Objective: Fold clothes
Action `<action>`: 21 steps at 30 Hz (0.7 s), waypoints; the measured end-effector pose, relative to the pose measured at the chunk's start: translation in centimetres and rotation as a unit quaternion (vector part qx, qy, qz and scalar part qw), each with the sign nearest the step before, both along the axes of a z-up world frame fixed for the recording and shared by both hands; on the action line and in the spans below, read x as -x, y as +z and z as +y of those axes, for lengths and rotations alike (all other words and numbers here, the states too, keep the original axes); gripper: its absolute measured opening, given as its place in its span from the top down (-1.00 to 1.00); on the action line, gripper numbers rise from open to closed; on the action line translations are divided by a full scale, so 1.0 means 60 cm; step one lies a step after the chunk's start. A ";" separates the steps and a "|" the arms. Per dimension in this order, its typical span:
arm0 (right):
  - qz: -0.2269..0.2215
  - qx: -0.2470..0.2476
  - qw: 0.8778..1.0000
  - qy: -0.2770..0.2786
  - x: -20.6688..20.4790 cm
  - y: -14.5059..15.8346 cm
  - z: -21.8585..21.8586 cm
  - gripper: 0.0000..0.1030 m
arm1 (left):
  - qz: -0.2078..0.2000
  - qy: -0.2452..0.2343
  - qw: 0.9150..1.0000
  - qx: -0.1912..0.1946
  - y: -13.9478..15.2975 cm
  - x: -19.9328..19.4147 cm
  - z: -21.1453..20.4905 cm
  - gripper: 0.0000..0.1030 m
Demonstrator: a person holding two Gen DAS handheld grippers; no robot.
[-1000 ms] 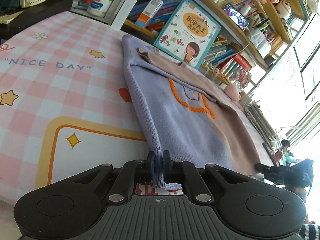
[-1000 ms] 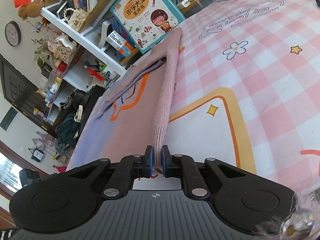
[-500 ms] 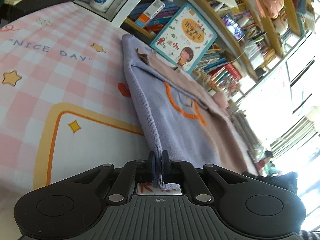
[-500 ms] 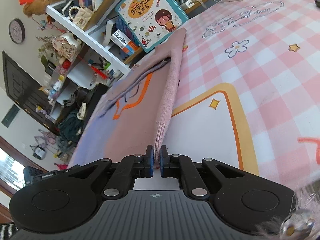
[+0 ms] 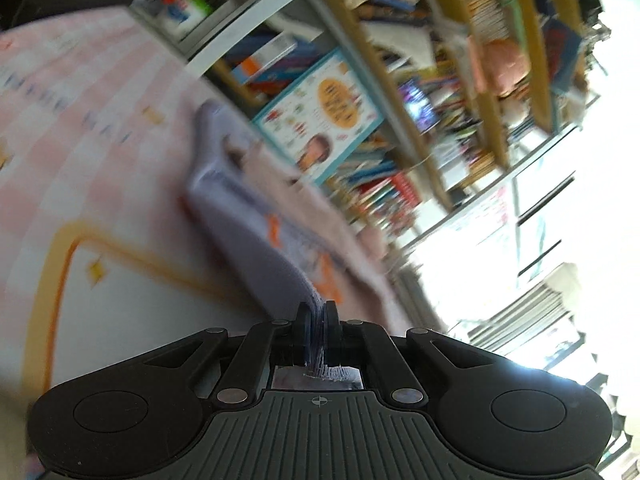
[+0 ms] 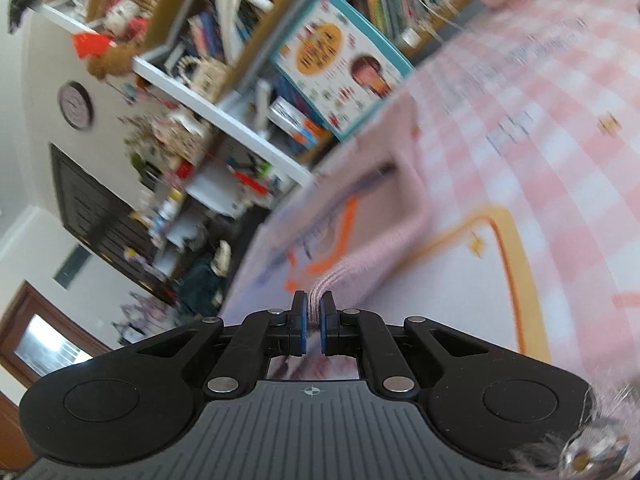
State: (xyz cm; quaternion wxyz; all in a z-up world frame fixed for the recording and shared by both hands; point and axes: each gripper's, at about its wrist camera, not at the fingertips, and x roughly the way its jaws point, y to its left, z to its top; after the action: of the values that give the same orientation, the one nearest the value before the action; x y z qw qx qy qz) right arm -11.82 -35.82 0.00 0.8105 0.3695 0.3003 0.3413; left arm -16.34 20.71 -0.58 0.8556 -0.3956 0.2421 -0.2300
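On the pink checked cloth (image 6: 560, 128) before a bookshelf (image 5: 400, 128) lies our sweater (image 5: 256, 240). Our left gripper (image 5: 316, 312) pinches its near lilac corner; our right gripper (image 6: 314, 304) clamps the near pink one. Only the right view shows a wall clock (image 6: 76, 106).

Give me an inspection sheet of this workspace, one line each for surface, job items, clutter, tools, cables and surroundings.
Surface: pink checked cloth with an orange-bordered white panel, pictures blurred.
Job's things: one knit sweater, lilac on one side and pink on the other, orange stitched motif; its near hem is raised off the cloth at both corners.
Clutter: nothing seen on the cloth beyond the sweater; a children's book leans at the far edge.
Grippers: left tool shut on the lilac hem corner; right tool shut on the pink hem corner.
Cables: a thin white cord along the shelf; blurred.
Surroundings: crowded bookshelves, wall clock, bright window.
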 end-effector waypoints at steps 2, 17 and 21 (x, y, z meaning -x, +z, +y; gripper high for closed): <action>-0.020 -0.014 1.000 -0.011 -0.021 0.016 0.001 0.89 | -0.020 0.009 1.000 -0.003 0.019 -0.016 0.006 0.93; -0.054 -0.046 0.995 -0.074 -0.241 0.113 0.042 0.89 | -0.070 0.074 0.994 -0.050 0.108 -0.227 0.020 0.92; -0.049 -0.032 0.995 -0.077 -0.299 0.116 0.057 0.89 | -0.053 0.080 0.994 -0.056 0.104 -0.272 0.029 0.92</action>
State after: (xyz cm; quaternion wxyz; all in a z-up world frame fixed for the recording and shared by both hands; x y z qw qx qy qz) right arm 6.13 -32.39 6.93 0.8358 0.4002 0.2198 0.3051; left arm 0.00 22.46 5.69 0.9038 -0.3522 0.1763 -0.1675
